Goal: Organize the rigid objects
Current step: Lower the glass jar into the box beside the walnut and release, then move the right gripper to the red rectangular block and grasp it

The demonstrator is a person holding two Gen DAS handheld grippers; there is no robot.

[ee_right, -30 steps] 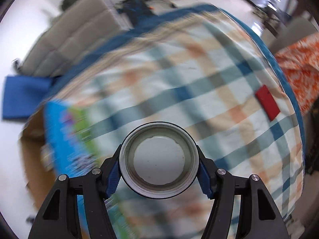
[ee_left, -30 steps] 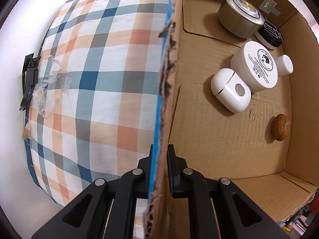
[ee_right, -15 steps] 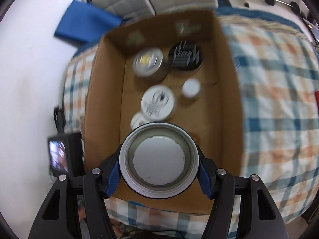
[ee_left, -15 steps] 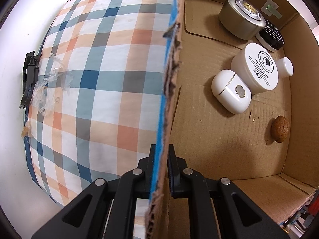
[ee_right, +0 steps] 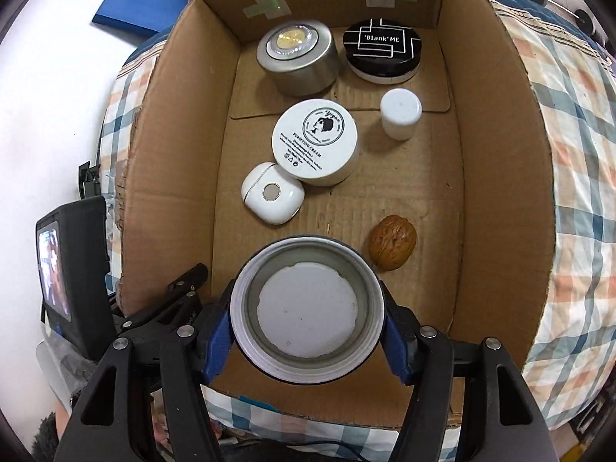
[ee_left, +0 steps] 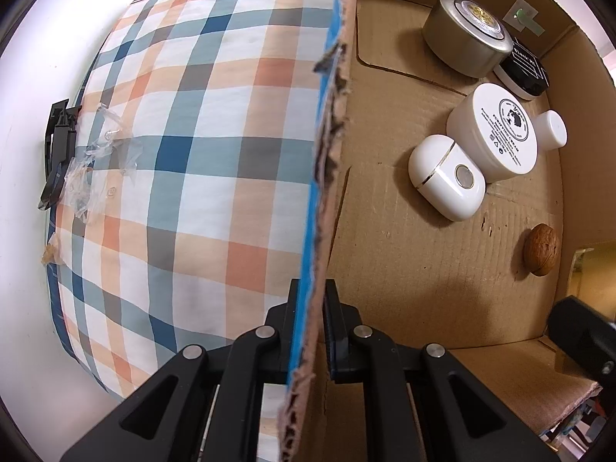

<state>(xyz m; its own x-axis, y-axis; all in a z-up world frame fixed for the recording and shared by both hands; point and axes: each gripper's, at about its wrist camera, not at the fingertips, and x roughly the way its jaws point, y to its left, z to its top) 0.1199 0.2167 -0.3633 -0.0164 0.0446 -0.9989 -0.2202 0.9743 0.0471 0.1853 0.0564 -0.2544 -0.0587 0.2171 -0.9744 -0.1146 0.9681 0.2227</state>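
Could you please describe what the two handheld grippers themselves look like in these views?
Both are matte black plastic linkage frames with triangular cut-outs and silver pivot pins. The left gripper has black finger pads; the right gripper has blue pads. No cables or sleeves are visible.

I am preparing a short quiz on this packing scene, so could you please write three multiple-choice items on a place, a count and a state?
1. Where does the walnut lie?
A. on the box floor, right of the held jar
B. on the checked cloth
C. on top of the silver tin

2. How many items rest on the floor of the cardboard box?
A. four
B. six
C. eight

3. What is the left gripper doing?
A. hanging open
B. clamped on the box wall
C. holding a lid

Answers: 1 A, it sits beside the round jar in the right gripper; 2 B, six things show in the right wrist view; 3 B, its fingers pinch the torn wall.
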